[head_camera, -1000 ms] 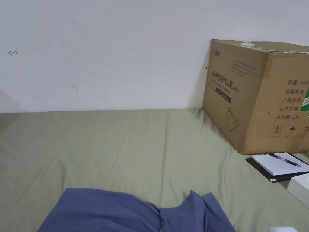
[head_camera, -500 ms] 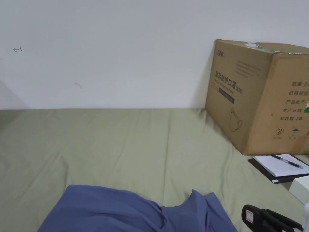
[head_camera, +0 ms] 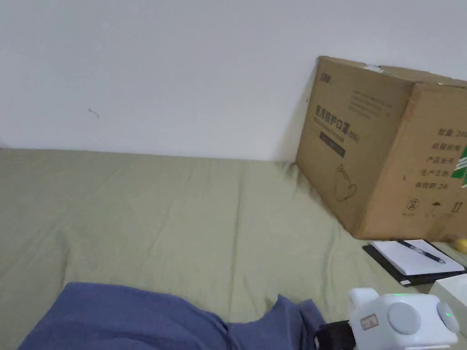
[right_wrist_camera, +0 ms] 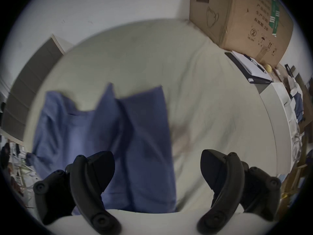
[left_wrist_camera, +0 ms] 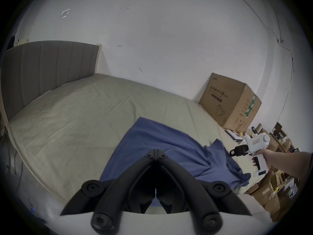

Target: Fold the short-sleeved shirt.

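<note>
A blue short-sleeved shirt lies crumpled near the front edge of an olive-green bed sheet; one part stands up as a raised fold. In the left gripper view my left gripper hangs over the near part of the shirt, shut with nothing between its jaws. My right gripper, with a white body, hovers at the shirt's right edge. A hand holds that right gripper beside the raised fold. In the right gripper view its jaws stand wide open above the shirt, one over cloth, one over sheet.
A large cardboard box stands at the back right against the wall. In front of it lie a notebook with a pen and a white box. A grey headboard rises at the left. Cluttered boxes stand past the bed's right side.
The right gripper has come up into the head view from the lower right, closer to the shirt's right edge. The head camera has swung a little rightward. The shirt lies as before.
</note>
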